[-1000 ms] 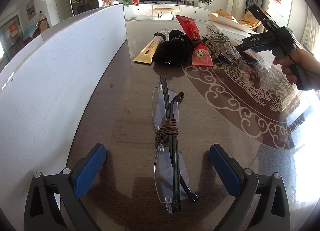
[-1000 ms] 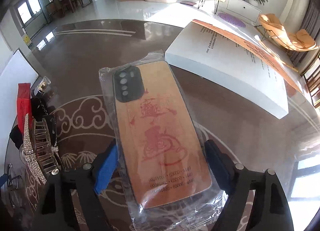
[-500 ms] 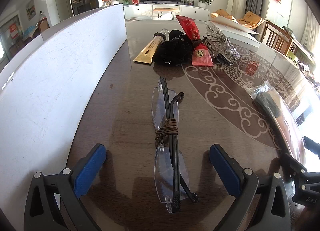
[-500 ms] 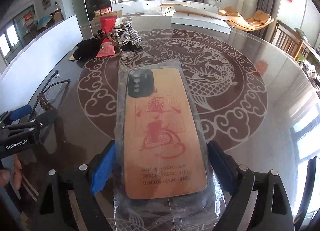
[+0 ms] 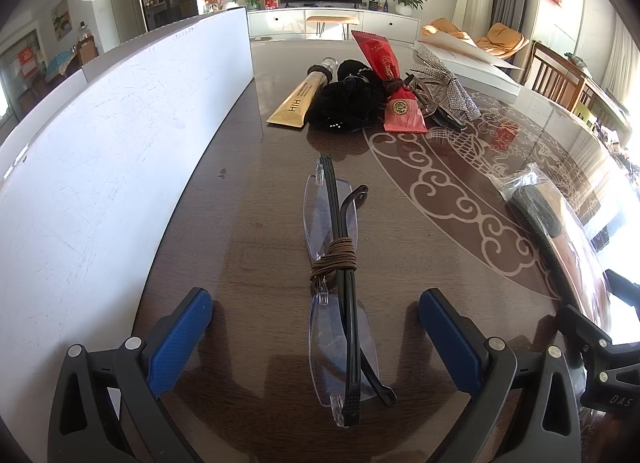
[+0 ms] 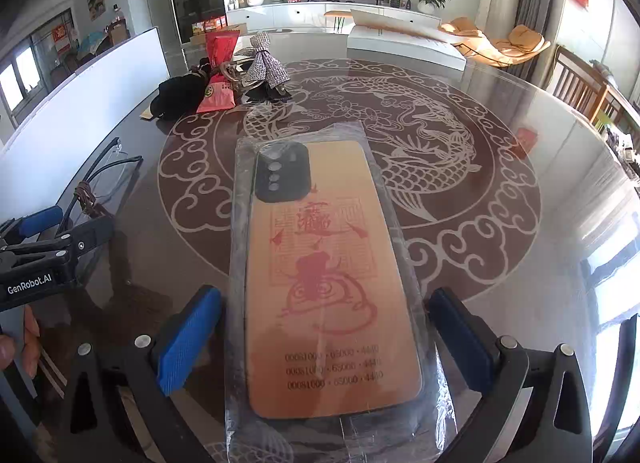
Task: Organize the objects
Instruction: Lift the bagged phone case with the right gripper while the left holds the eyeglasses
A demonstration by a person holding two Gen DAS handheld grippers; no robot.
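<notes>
Folded rimless glasses (image 5: 340, 283), tied with a brown cord, lie on the dark table between the wide-open fingers of my left gripper (image 5: 314, 337), which touches nothing. An orange phone case in a clear plastic bag (image 6: 324, 283) lies flat on the table between the fingers of my right gripper (image 6: 324, 343), whose jaws stand apart from the bag's edges. The case also shows in the left wrist view (image 5: 560, 231) at the right. The glasses show in the right wrist view (image 6: 100, 187) at the left, by the left gripper.
A gold tube (image 5: 300, 99), a black scrunchie (image 5: 348, 103), a red sachet (image 5: 396, 99) and a rhinestone hair clip (image 5: 444, 91) lie in a row at the far side. A white board (image 5: 100, 151) stands along the left. A white box (image 6: 404, 43) sits at the back.
My right gripper swung from facing the white box round to beside the left gripper, lowered the bagged phone case onto the table and opened. The left gripper has not moved.
</notes>
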